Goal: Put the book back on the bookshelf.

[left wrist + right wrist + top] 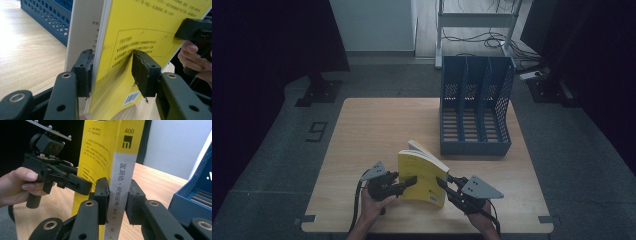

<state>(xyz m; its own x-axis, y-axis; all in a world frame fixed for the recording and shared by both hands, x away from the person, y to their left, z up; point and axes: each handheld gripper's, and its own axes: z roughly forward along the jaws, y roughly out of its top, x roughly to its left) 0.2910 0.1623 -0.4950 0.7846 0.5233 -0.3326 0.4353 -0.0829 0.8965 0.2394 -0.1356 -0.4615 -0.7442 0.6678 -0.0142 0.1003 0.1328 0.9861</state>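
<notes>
yellow book (421, 177) stood upright on the worktop (377, 130); right gripper (117, 203) jaws pinched its spine, left gripper (112, 72) jaws stood spread around the cover.

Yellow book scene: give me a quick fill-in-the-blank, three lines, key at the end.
1. The right tool is shut on the ____ of the yellow book.
2. The left tool straddles the book's page edge with its jaws ____.
3. The blue file rack has ____ compartments, all holding nothing.

Missing words: spine; open; three
</notes>
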